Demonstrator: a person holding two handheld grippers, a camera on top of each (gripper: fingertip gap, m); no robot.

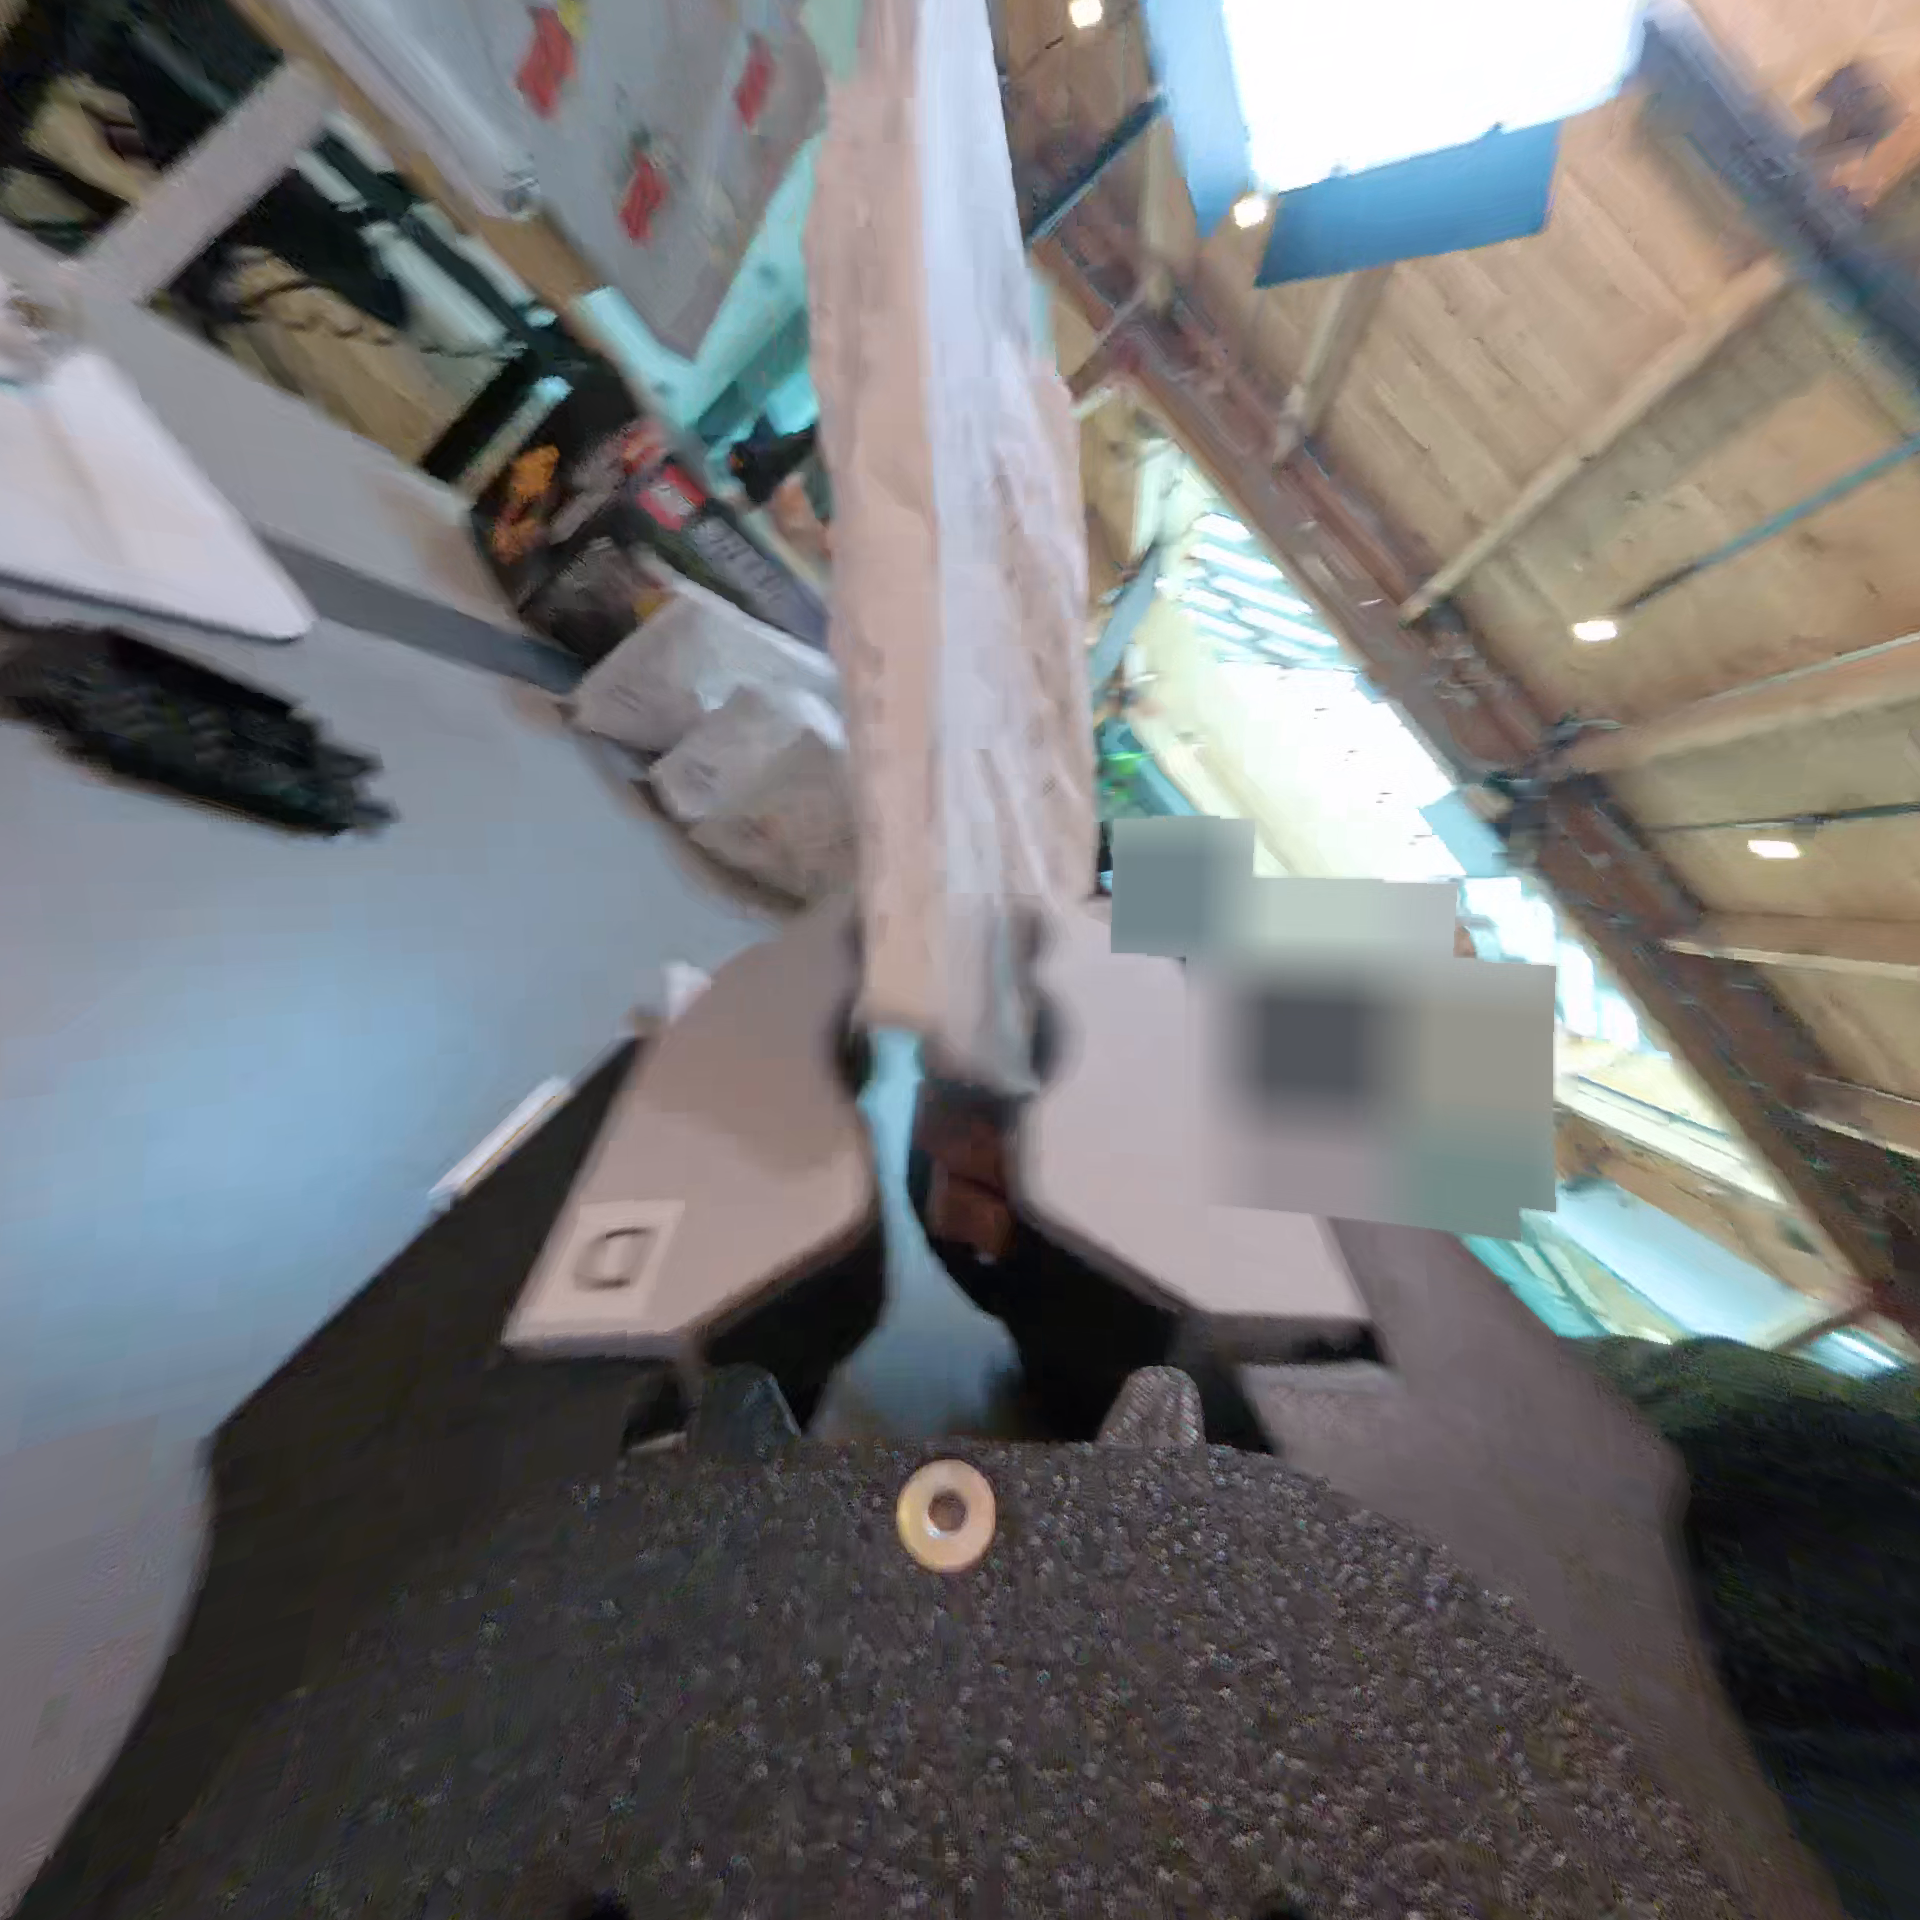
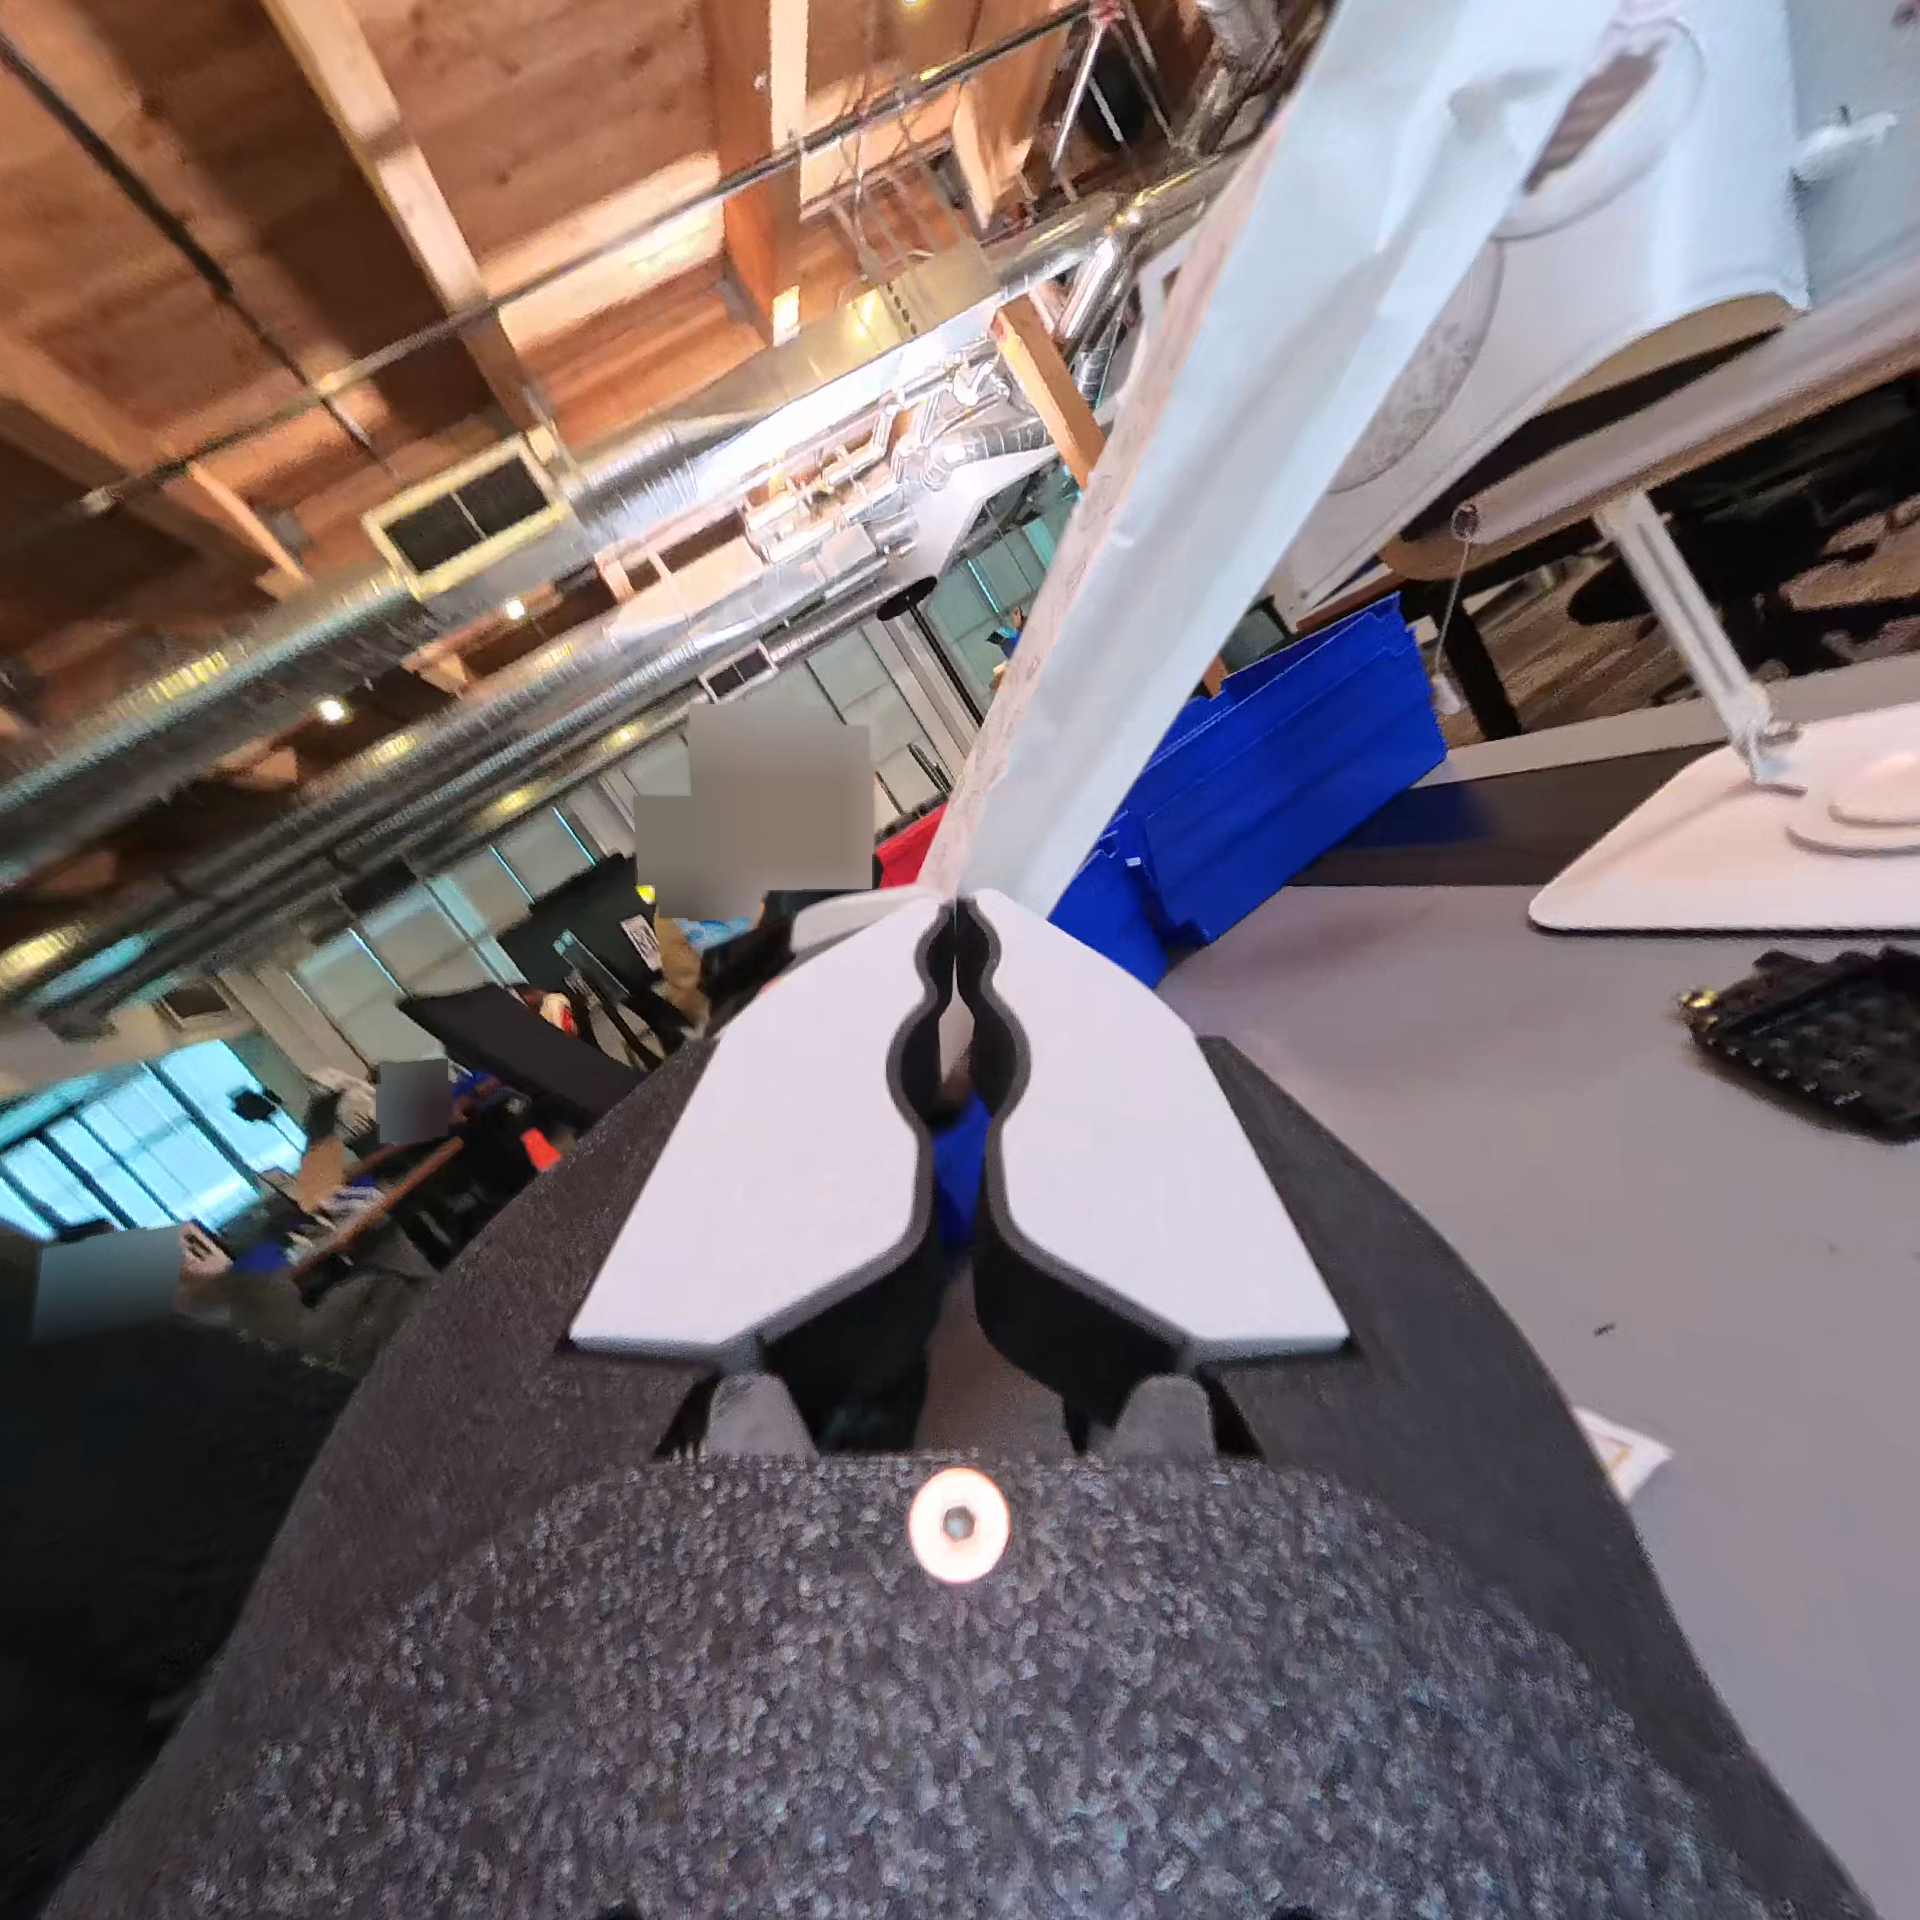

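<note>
Between the two pale grey fingers of our left gripper (image 1: 951, 1023) we pinch the edge of a thin white cloth sheet with faint drawings on it (image 1: 951, 540). From the left wrist view the sheet runs up and away from the fingertips, and this picture is blurry. Our right gripper (image 2: 954, 935) has its two pale grey fingers pressed together on the edge of the same kind of white sheet (image 2: 1195, 540), which climbs up and to the right from the tips. Far up at the right, that sheet seems to hang over the edge of a table, though we cannot tell for sure that it is all one piece. On the flat grey table top (image 2: 1455, 1143) near our right gripper lies a small black bumpy object (image 2: 1829, 1039), and we cannot tell what it is. Farther off on the table stands a white flat lamp base with a thin white arm (image 2: 1714, 842). Just past the right fingertips we see a stack of bright blue plastic bins (image 2: 1278, 769). Above us is a brown wooden ceiling with beams (image 2: 364, 208) and shiny silver pipes (image 2: 312, 644). Some people (image 2: 343, 1195) sit far away by the windows.
</note>
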